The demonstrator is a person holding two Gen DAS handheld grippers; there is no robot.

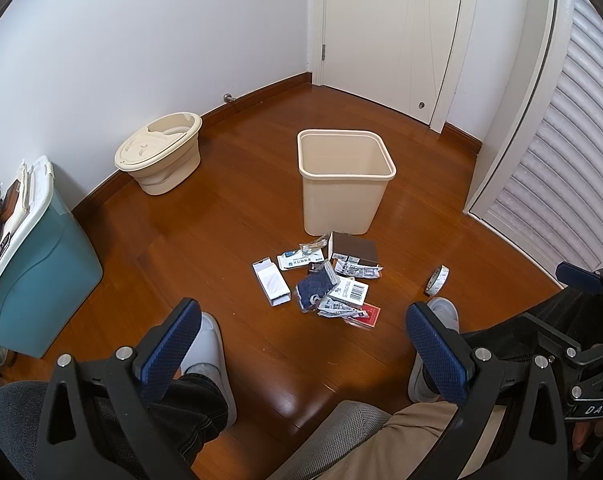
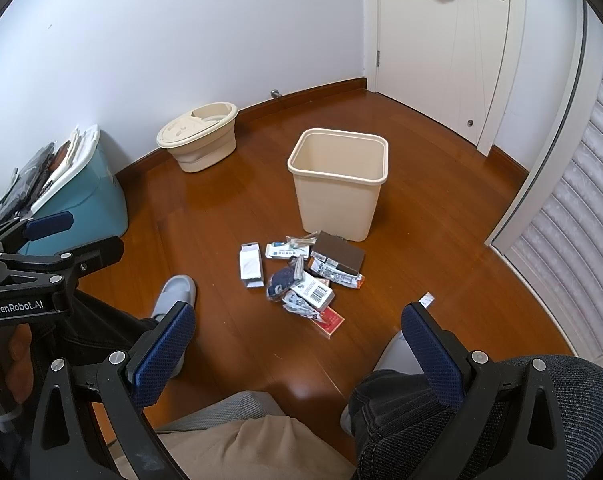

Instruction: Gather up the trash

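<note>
Left wrist view: wooden floor (image 1: pixel 229 216) runs to a white wall and a white door (image 1: pixel 389 32) at the far corner, with a slatted closet door (image 1: pixel 561 152) along the right side. A teal storage bin (image 1: pixel 41 272) with a white lid stands against the wall at left, items stacked on its lid. A cream mop bucket (image 1: pixel 161 156) sits near the baseboard beyond it.

A cream wastebasket (image 1: pixel 345 180) stands upright and open in the middle of the floor; its visible inside shows nothing.

The trash pile (image 1: pixel 325 280) lies on the floor just in front of the wastebasket, between it and the person's slippered feet. It holds a brown box (image 1: pixel 355 250) nearest the wastebasket, a white carton (image 1: pixel 271 282) at the left edge, a dark blue cloth item (image 1: pixel 313 286), a barcode-labelled packet (image 1: pixel 351 290), a white wipes pack (image 1: pixel 299 260), crumpled clear wrappers, and a red card (image 1: pixel 367 314) at the near edge. A roll of tape (image 1: pixel 437 280) lies apart to the right of the pile.

The left tool (image 1: pixel 301 352) is held above the person's lap, released, fingers spread wide, holding nothing. Right wrist view shows the right tool (image 2: pixel 297 348) likewise released, spread wide, holding nothing, well short of the pile (image 2: pixel 301 276). Each tool appears at the edge of the other's view.
</note>
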